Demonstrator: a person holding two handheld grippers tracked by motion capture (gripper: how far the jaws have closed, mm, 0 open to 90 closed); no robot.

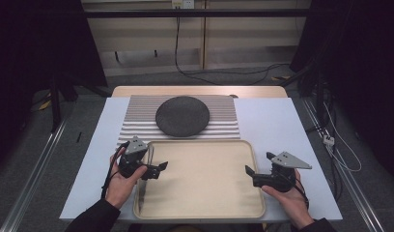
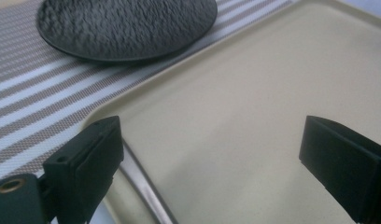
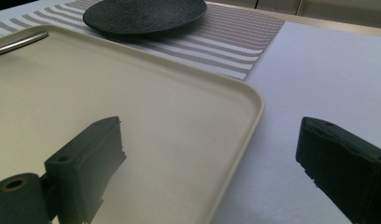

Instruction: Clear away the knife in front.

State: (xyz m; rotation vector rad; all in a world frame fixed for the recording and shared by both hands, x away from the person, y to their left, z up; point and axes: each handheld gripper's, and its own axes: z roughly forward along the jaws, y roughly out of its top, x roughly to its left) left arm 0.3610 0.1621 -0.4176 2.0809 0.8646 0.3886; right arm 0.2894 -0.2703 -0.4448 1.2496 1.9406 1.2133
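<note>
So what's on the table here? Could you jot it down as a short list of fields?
tray: beige tray, nearest the person
rod: thin metal rod lying along the tray's left edge
mat: striped mat behind the tray
plate: dark round plate on the mat
left tongs: left tongs open over the tray by the rod, gripping nothing
right tongs: right tongs open at the tray's right edge, gripping nothing

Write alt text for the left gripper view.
The left gripper hangs with its two black jaws spread wide and nothing between them, over the near left corner of a beige tray, where a thin metal rod lies along the tray's edge. Beyond the tray, a dark round plate sits on a striped placemat.
</note>
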